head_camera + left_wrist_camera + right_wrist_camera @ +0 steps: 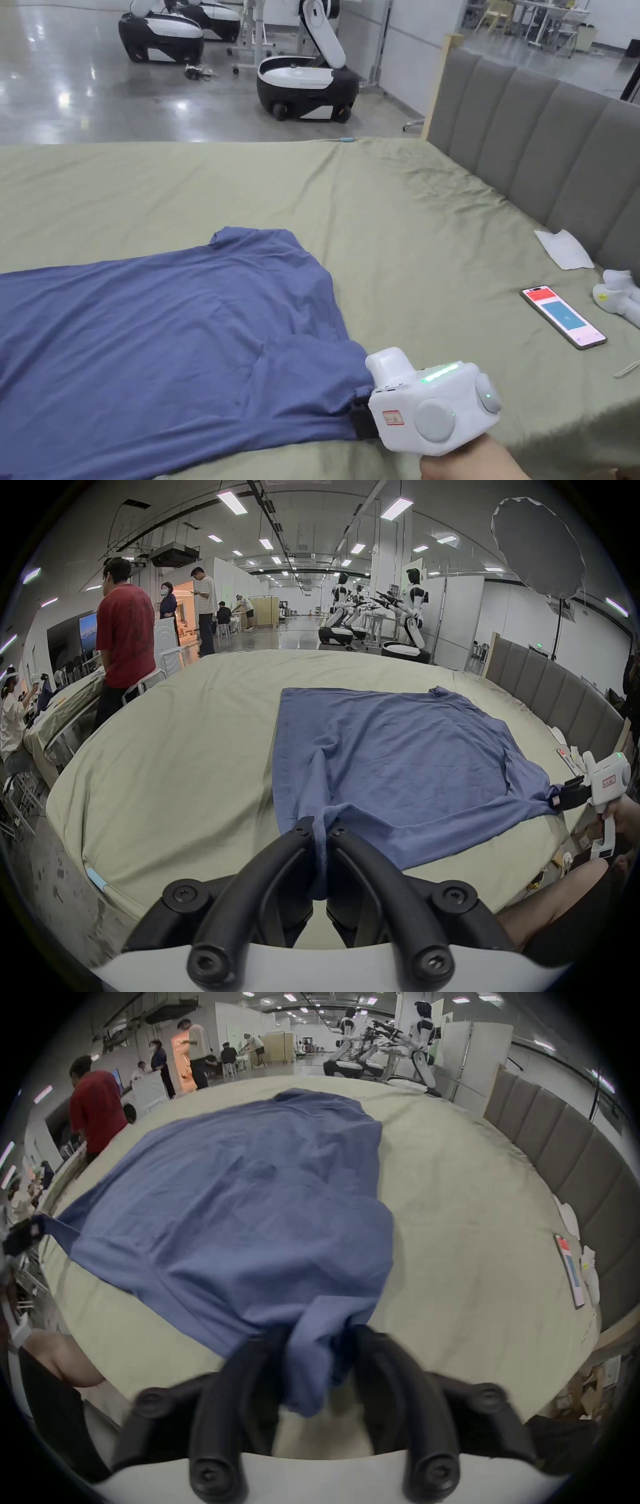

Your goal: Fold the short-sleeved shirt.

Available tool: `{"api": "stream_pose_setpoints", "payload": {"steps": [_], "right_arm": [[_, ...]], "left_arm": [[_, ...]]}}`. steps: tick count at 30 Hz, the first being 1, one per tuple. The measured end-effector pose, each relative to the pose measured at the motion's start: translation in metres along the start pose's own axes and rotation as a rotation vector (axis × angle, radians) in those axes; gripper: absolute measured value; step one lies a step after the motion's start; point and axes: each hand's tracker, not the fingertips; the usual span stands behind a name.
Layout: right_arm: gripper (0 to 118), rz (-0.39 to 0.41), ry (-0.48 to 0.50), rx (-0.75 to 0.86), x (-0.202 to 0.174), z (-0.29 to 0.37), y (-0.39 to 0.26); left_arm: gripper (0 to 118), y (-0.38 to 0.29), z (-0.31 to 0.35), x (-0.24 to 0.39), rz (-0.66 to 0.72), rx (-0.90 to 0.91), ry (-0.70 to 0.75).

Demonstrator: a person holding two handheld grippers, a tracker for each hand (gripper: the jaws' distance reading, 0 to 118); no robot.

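A blue short-sleeved shirt [187, 337] lies spread flat on the olive-green bed sheet [406, 206], one sleeve pointing to the far side. My right gripper [361, 412] is at the near edge of the bed, shut on the shirt's near sleeve end; the right gripper view shows a bunch of blue cloth [308, 1355] between its jaws [311, 1338]. In the left gripper view my left gripper [320, 826] is shut on the shirt's [398, 757] near hem edge, with the right gripper [557, 797] off to the right. The left gripper [20, 1234] appears far left in the right gripper view.
A phone [562, 315], a white sheet of cloth or paper [564, 249] and a white object [615, 294] lie on the bed by the grey padded headboard [531, 137]. Wheeled robots [306, 81] stand beyond the bed. Several people [124, 629] stand at the left.
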Motion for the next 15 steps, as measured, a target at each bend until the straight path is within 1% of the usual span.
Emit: {"api": "stream_pose_setpoints", "payload": {"steps": [1,2,4,6,9,10,12,15], "right_arm": [[10,0.001,-0.023,0.031,-0.003,0.004,0.0],[10,0.017,-0.035,0.059,-0.005,0.011,0.001],[9,0.032,-0.027,0.083,-0.008,0.023,0.002],[9,0.02,-0.014,0.119,-0.005,0.037,0.004],[9,0.04,-0.002,0.168,-0.005,0.057,0.02],[9,0.041,0.013,0.184,-0.011,0.067,0.03],[9,0.034,0.021,0.184,-0.009,0.072,0.055],[8,0.025,0.001,0.213,-0.008,0.072,0.102]], "left_arm": [[3,0.001,0.0,-0.001,-0.002,-0.002,-0.006],[3,0.002,0.0,-0.004,-0.002,-0.002,-0.011],[3,0.004,0.005,-0.003,-0.003,-0.002,-0.009],[3,0.009,0.007,-0.009,0.0,-0.003,-0.009],[3,0.018,0.004,-0.026,0.026,-0.003,-0.018],[3,0.026,0.002,-0.031,0.034,-0.005,-0.021],[2,0.05,0.0,-0.031,0.051,-0.014,-0.029],[2,0.087,-0.027,-0.042,0.056,-0.039,-0.015]]}}
